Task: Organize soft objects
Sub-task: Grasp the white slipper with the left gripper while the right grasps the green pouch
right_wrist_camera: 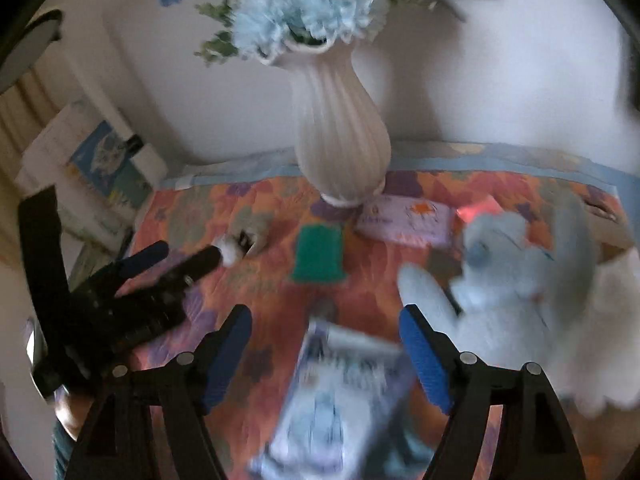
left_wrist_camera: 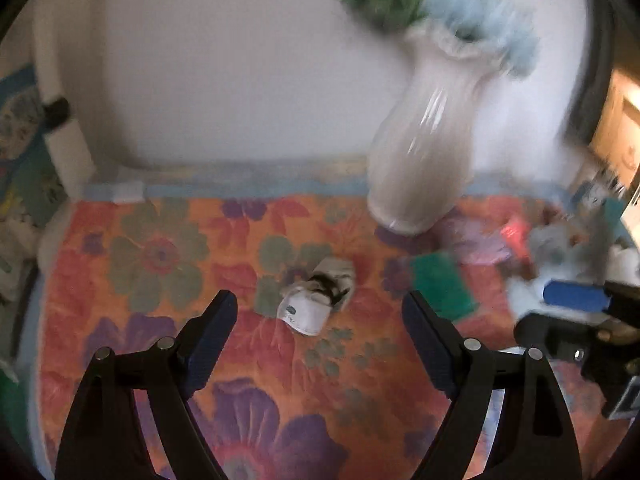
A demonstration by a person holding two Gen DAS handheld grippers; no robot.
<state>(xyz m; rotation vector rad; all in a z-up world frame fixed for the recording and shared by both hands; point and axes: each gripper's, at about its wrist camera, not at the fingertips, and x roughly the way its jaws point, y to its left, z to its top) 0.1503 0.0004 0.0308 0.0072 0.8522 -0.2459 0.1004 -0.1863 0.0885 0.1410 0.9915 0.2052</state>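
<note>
Reaching looks to be the step in hand: both grippers hover over the flowered surface point(left_wrist_camera: 168, 264) with nothing held, so the sorting of soft things seems barely begun. The left gripper point(left_wrist_camera: 320, 320) has its jaws spread wide, aimed down at a small white pouch point(left_wrist_camera: 316, 300) that lies just ahead of and between the fingertips, apart from them. The next move likely calls for easing forward and lower until the jaws straddle the pouch, then closing gently since it should squash. The right gripper point(right_wrist_camera: 326, 340) also stands open and empty, tilted down over a blurred printed packet point(right_wrist_camera: 336, 392); a pale blue plush toy point(right_wrist_camera: 512, 280) lies just right of its right finger. A green cloth point(right_wrist_camera: 318, 256) and a lilac packet point(right_wrist_camera: 404, 220) lie near the white ribbed vase point(right_wrist_camera: 340, 132), which a careless sweep could tip.
</note>
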